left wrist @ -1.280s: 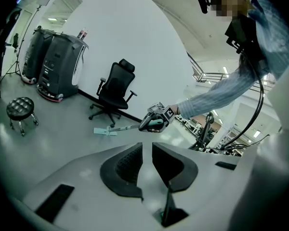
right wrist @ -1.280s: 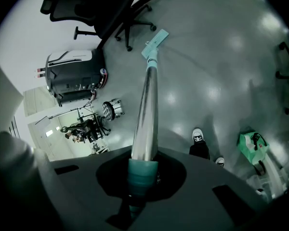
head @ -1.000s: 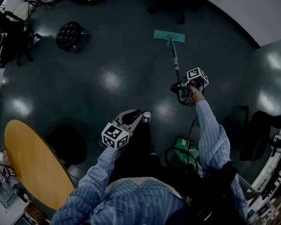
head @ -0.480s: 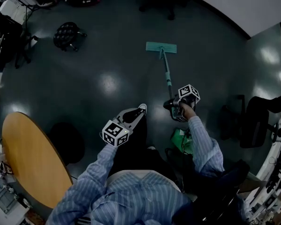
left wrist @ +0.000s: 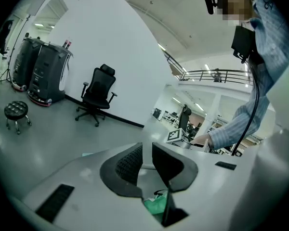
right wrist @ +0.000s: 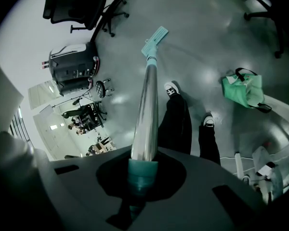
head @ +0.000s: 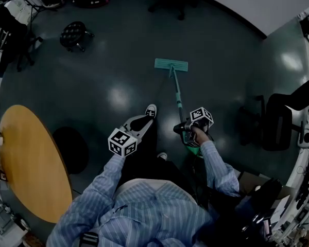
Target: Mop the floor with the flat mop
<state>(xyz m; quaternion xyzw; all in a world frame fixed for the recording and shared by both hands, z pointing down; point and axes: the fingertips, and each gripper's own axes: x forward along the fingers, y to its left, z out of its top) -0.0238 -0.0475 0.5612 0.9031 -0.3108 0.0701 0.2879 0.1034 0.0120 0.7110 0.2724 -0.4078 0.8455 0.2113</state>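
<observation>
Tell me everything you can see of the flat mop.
The flat mop has a slim rectangular teal head lying flat on the dark floor, joined at its middle to a long thin pole. The pole looks like bare metal with a teal grip at the upper end, and slants back toward the person. The right gripper is shut on that grip; nothing else touches it.

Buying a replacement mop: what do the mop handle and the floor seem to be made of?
The mop handle looks like polished metal, with a bright streak along it; its teal end looks plastic. The floor is smooth and glossy, perhaps coated or vinyl: it mirrors lights.
</observation>
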